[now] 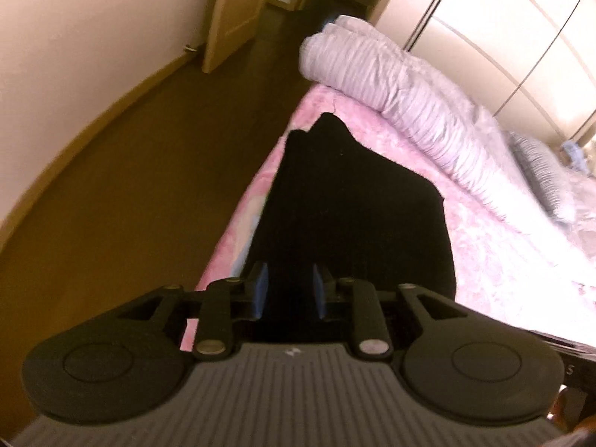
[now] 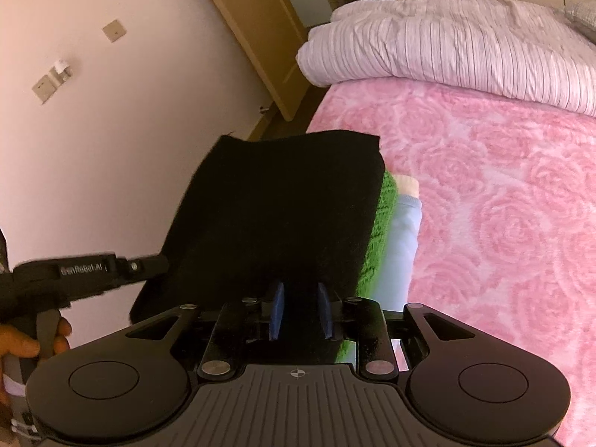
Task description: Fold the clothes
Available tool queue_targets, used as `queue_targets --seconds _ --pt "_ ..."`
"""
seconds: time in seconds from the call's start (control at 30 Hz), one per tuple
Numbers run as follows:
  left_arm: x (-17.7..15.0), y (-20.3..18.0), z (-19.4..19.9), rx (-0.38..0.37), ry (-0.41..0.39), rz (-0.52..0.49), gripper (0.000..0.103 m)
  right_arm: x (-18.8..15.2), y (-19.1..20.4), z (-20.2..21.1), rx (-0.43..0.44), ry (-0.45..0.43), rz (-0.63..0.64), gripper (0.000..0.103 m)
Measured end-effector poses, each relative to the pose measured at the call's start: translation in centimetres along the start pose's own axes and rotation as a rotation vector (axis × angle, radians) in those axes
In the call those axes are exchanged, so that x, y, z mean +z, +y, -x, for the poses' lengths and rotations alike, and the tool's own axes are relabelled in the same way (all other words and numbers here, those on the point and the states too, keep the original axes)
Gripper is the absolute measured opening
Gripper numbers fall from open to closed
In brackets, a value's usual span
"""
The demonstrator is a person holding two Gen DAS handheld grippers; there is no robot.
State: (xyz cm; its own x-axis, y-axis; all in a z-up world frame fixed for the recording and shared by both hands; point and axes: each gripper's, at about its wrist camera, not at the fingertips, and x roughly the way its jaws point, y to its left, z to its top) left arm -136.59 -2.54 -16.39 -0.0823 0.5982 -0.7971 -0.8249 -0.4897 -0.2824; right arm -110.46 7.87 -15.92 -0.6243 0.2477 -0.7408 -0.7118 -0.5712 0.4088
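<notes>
Blue pads of both my tongs sit closest to the lenses, each pair with black cloth between them. Right tongs (image 2: 300, 311) pinch the near edge of a black garment (image 2: 283, 216); my left tongs (image 1: 289, 287) pinch the same near edge further along, and in the right wrist view they reach in from the side to the garment's near corner.

Landmark: the pink rose-patterned bedspread (image 2: 495, 201). The black garment lies near the bedspread's wall-side edge, already a compact oblong with fairly straight sides. It rests over a green knitted piece (image 2: 383, 231), which lies on a pale blue garment (image 2: 404, 238); both peek out on the side toward the middle of the bedspread. A rolled striped quilt (image 2: 465, 48) lies along the far side of the bedspread, well apart from the stack.

My judgement: I could be setting this folded piece down onto the stack, or lifting its near edge for another fold; the scene fits either. Whichever it is, doing it well means keeping both grips level so the near edge stays straight, keeping the cloth gently taut between them, and squaring its sides with the green piece beneath. Uneven height would let a corner sag or crease. Motion blur softens the left wrist view, so finer wrinkles cannot be judged.
</notes>
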Motion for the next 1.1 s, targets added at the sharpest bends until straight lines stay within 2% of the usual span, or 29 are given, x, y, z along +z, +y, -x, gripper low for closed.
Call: queue_targets --seconds 0.13,0.23,0.47,0.63,0.9,1.1 --pt "-1.4 -2.3 3.8 0.097 0.008 -0.027 0.024 -1.0 0.8 2.9 -0.03 0.032 0.075 0.033" --pt "-3.2 -4.4 6.8 0.155 0.014 -0.043 0.033 -2.3 1.0 4.9 -0.057 0.051 0.106 0.037" --pt "-8.0 -9.2 12.8 0.255 0.011 -0.007 0.034 -4.0 1.0 10.3 -0.055 0.05 0.175 0.043" --pt "-10.8 -13.0 16.0 0.305 -0.024 0.006 0.04 -4.9 0.8 14.5 -0.021 0.026 0.261 0.045" --pt "-14.8 -19.9 19.6 0.358 -0.13 0.046 0.043 -6.6 -1.0 19.9 0.053 -0.029 0.402 0.045" --pt "-17.7 -25.3 22.2 0.401 -0.212 0.081 0.044 -7.5 -3.5 24.2 0.049 -0.093 0.514 0.045"
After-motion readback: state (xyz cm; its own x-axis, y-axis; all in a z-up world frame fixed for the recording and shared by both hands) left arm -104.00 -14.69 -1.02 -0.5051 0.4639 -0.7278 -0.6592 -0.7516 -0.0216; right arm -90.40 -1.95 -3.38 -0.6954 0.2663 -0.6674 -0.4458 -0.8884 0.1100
